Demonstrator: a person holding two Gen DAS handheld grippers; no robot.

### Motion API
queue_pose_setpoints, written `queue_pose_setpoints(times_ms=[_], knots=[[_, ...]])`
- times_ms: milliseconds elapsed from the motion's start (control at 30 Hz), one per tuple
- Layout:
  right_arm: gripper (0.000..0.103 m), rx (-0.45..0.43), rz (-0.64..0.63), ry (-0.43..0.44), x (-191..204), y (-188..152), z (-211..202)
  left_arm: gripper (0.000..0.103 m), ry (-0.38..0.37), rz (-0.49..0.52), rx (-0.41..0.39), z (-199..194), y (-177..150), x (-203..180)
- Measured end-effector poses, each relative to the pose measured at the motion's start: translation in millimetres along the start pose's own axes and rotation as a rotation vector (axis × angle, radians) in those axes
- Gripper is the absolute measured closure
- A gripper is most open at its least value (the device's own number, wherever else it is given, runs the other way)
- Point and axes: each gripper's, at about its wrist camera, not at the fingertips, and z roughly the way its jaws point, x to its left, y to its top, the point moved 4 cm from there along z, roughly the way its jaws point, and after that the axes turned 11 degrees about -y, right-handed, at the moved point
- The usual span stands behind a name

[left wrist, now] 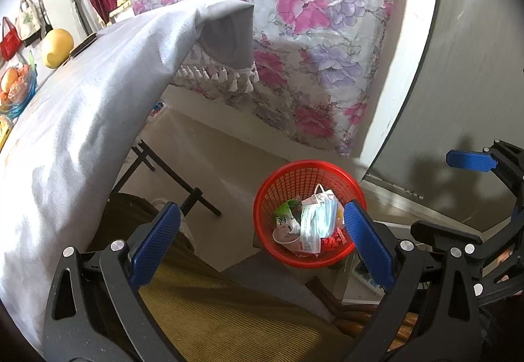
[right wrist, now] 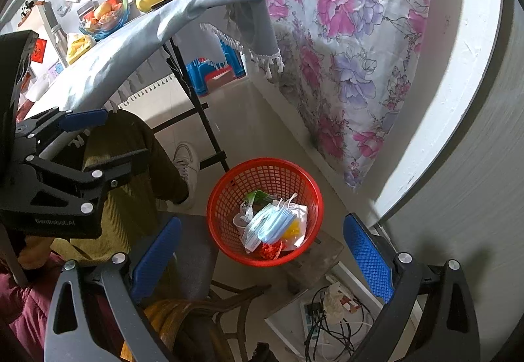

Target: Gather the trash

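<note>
Black gripper frames, blue ribbed pads, silver screws; olive corduroy trousers, white shoe.

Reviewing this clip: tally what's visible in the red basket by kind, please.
Face mask: 1
Paper cup: 1
Green packet: 1
White printed wrapper: 1
Red wrapper: 1
Yellow item: 1
Total: 6 visible; anything buried underneath cannot be counted.

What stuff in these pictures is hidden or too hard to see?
1. Bottom of the red mesh plastic basket: both views, buried under the blue face masks and wrappers.
2. Print on the white wrapper: left wrist view, too small to read.
3. Top of the grey-clothed table: both views, seen edge-on and cut off at the left.
4. Floor under the basket: right wrist view, the basket covers it.
</note>
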Motion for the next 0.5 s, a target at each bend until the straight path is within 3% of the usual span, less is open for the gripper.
queue_pose_setpoints(times_ms=[500], knots=[[0.006,0.000,0.000,0.001,0.0,0.3,0.0,0.007,0.000,0.001,0.001,1.0,0.0,-1.7]])
